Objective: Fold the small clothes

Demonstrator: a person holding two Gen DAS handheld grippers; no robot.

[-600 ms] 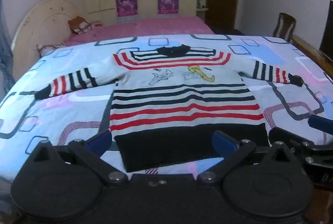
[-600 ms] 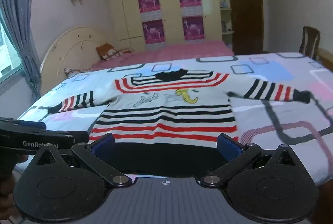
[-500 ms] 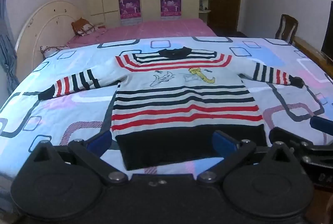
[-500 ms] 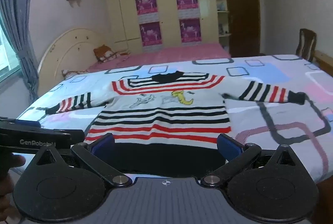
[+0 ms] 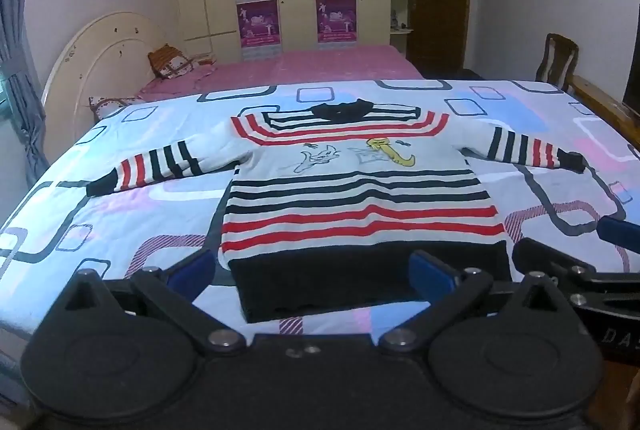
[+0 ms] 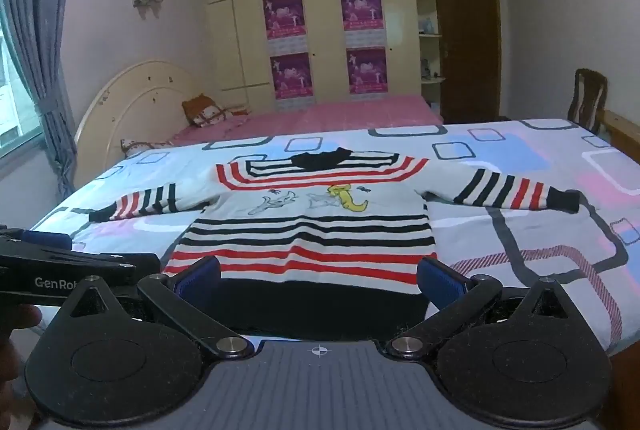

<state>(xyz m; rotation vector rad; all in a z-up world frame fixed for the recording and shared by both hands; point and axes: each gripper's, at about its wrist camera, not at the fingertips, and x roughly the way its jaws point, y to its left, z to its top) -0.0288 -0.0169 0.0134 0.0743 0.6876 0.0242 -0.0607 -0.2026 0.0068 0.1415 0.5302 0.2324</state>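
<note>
Striped in black, red and white, the small sweater (image 5: 360, 198) lies flat and face up across the middle of the left wrist view, on a bedsheet (image 5: 120, 214) printed with rounded rectangles. Its dark collar points to the upper centre of the frame, its black hem sits at the lower centre, and both sleeves are spread out toward the left and right edges. In the right wrist view the sweater (image 6: 308, 230) fills the centre in the same way.

Both tongs are released and carry nothing. The left gripper (image 5: 310, 270) has its blue pads spread wide at the bottom of the frame, over the hem but apart from it as far as can be told. The right gripper (image 6: 318, 278) stands just as wide, also at the hem end.

No fold shows yet, so the task looks to be at its very start: the approach before a first grasp. The next move likely calls for each gripper to travel out to a sleeve or a side edge, pinch the knit cleanly through both layers, and carry it in over the body without dragging the rest.
</note>
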